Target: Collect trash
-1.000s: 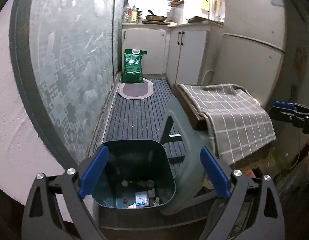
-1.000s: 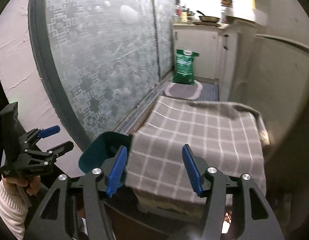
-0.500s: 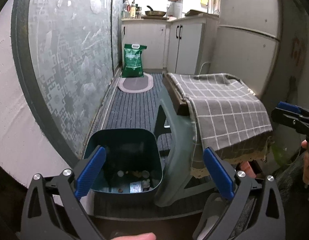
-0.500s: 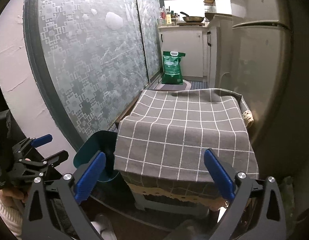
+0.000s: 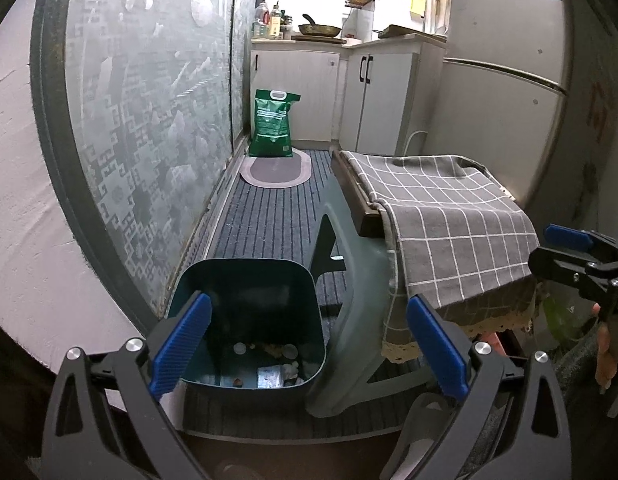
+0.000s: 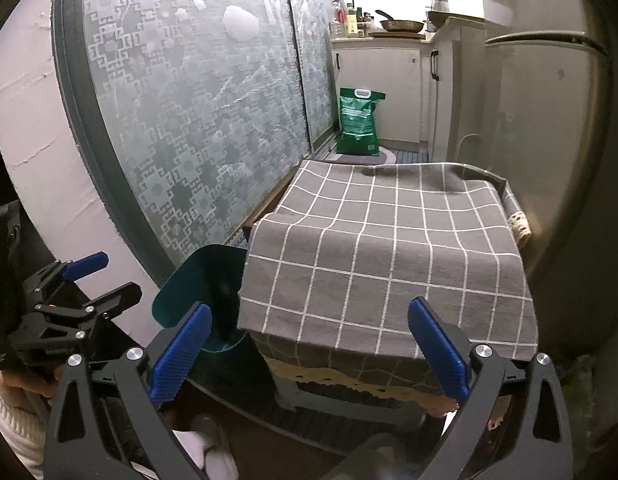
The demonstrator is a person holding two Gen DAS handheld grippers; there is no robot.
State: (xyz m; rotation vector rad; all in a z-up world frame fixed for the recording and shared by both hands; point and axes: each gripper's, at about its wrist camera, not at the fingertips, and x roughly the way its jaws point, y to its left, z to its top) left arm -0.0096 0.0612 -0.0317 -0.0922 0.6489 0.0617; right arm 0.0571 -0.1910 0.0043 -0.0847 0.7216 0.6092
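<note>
1. Teal plastic bin (image 5: 245, 312): stands on the striped floor mat (image 5: 269, 216), between the frosted glass door (image 5: 149, 120) and a grey plastic stool (image 5: 357, 300). No lid on it, mouth open toward me.
2. Trash (image 5: 269, 360): a few small scraps, round bits and a flat wrapper, lying on the bin's bottom. What each piece is I cannot tell.
3. Left gripper (image 5: 309, 348): mine, held above the near rim of the bin, blue pads spread wide, nothing between them.
4. Right gripper (image 6: 309, 352): also spread wide and empty, held over the near edge of the checked cloth (image 6: 389, 260).
5. Checked cloth: grey with white lines, draped over a low table, lace trim hanging at the front. No loose litter shows on top of it.
6. Stool: tucked against the table's side, just beside the bin.
7. Background: green sack (image 5: 273, 124) by the white cabinets (image 5: 333, 92), oval rug in front of it, fridge (image 5: 505, 80) on the right.
8. Progress, as I judge it: some trash is already in the bin, and both grippers carry nothing. No further litter is plainly visible on floor or cloth, so either the collecting is nearly done or the next piece lies out of view.
</note>
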